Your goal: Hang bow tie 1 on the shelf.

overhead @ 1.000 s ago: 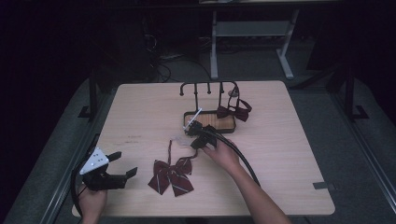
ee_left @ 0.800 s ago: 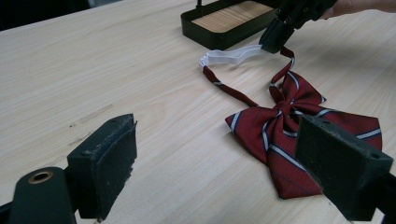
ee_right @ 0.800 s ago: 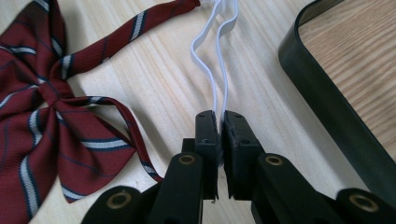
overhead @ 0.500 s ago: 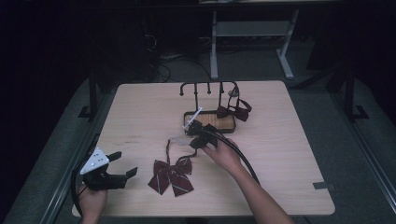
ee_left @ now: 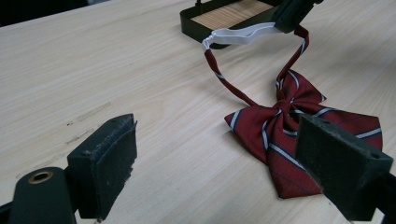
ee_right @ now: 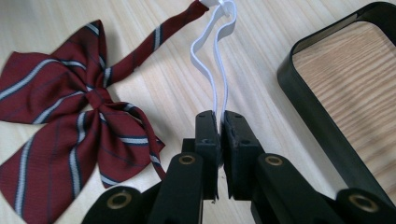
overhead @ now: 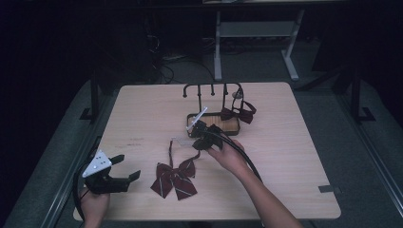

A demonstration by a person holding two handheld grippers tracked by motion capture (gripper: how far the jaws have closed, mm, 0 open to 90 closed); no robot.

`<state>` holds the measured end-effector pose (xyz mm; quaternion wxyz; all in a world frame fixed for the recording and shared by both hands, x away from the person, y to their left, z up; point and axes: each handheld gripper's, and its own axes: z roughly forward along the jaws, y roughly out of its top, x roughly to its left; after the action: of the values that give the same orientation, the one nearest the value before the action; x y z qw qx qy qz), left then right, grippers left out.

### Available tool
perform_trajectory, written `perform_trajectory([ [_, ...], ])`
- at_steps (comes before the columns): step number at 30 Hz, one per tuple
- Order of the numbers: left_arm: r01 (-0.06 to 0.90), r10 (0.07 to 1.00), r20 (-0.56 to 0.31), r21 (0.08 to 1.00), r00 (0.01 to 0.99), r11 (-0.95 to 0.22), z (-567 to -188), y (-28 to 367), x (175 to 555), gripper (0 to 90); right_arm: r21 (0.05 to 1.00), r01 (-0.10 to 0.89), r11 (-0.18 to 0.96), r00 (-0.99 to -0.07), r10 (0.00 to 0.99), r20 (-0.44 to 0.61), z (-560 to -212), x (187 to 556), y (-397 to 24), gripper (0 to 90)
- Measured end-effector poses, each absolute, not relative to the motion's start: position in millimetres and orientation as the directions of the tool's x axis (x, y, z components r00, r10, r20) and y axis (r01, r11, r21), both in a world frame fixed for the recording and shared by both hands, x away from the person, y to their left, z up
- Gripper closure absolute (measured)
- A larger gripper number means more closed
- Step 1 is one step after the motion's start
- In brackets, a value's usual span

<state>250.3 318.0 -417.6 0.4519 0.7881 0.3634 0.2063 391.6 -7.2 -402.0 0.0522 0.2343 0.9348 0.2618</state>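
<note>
On the pale wooden table (overhead: 294, 142) lies a maroon, white-striped bow tie (ee_right: 70, 126); the right gripper (ee_right: 219, 122) pinches its white elastic loop (ee_right: 212, 60).

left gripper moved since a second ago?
No. The left gripper sits at the same spot by the table's near-left edge in the high view, jaws open.

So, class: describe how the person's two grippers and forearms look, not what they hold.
Both grippers are black with two blocky padded jaws. The left gripper carries a grey three-cornered plate, as does the right gripper. A black cable trails from each. The forearms are bare, no sleeves visible.
</note>
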Motion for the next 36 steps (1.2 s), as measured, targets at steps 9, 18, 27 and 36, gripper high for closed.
perform_trajectory([
  [9,0.388,0.762,-0.004,0.862,0.648,-0.326,-418,319,250,12.8,0.525,0.418,0.741,-0.887,0.459,0.059,-397,391,-11,84.4],
  [18,0.387,0.761,-0.001,0.862,0.649,-0.329,-417,319,250,12.8,0.530,0.405,0.745,-0.894,0.443,0.061,-388,388,-10,84.4],
  [27,0.385,0.763,-0.003,0.865,0.646,-0.322,-417,320,250,12.8,0.534,0.395,0.747,-0.900,0.431,0.064,-378,386,-7,84.4],
  [36,0.387,0.763,-0.007,0.865,0.646,-0.320,-417,319,250,12.8,0.547,0.397,0.737,-0.899,0.433,0.070,-368,383,-12,84.4],
])
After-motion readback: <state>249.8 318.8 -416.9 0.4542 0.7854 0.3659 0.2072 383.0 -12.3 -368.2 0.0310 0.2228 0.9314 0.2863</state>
